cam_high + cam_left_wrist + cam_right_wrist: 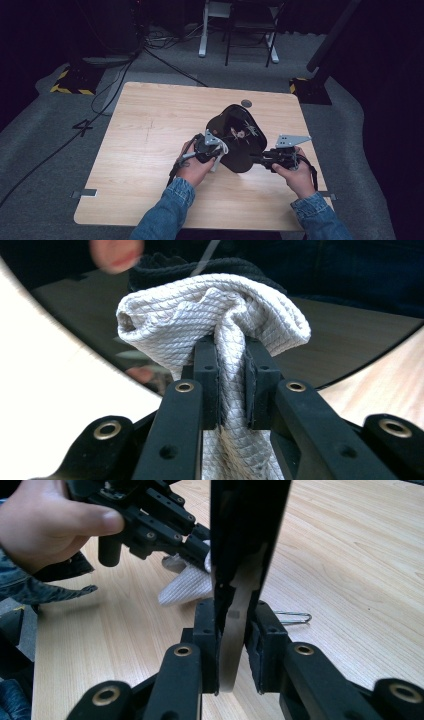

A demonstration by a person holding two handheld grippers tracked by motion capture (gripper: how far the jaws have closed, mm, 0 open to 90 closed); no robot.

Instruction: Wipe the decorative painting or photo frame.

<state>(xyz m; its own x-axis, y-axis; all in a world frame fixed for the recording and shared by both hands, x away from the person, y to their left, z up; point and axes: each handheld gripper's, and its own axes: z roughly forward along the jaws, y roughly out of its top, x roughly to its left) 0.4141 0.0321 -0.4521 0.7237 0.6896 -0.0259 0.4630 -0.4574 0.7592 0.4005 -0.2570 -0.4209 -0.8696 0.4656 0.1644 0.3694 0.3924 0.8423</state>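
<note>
1. One black plate [239, 137], one white cloth [210, 315], two tongs and one table [150, 150]; a paper clip [292, 617] lies on the wood just beyond the right tongs.
2. The left tongs [232, 375] are clamped nearly shut on the bunched cloth, which presses against the plate's glossy face.
3. The right tongs [232, 630] are nearly shut on the plate's rim, holding it edge-on between the jaws.
4. The plate stands tilted between the two tongs, above the table: dark, shiny, with a pale flower pattern on its face. The cloth is quilted, crumpled into a wad.
</note>
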